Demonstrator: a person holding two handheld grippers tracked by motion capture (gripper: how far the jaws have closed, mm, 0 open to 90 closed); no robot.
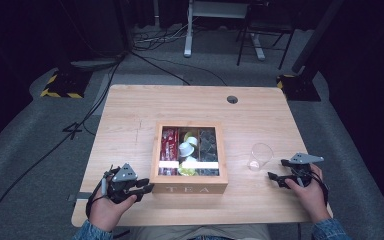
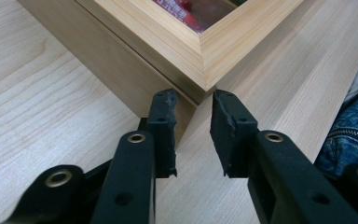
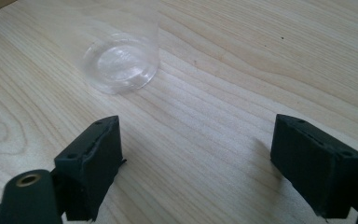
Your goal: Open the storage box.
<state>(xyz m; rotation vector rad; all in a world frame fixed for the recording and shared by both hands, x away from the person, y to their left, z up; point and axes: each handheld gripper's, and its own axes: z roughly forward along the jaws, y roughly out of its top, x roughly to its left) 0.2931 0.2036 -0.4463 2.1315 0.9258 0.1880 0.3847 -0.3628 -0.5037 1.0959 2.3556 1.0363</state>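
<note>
Flanking tea box (image 1: 189, 189), claws (image 1: 145, 190) parted

table (image 1: 130, 115) is pale matt wood with visible grain, tea box (image 1: 189, 187) same light wood, cup (image 3: 121, 63) is clear glossy plastic, gripper pads (image 2: 165, 130) rough matt black

I can read one word: "TEA", in capitals on the front wall of the wooden box (image 1: 189, 189), the side just beside my left hand-held gripper (image 1: 146, 188). The packets inside carry print too small for me to read.
</note>
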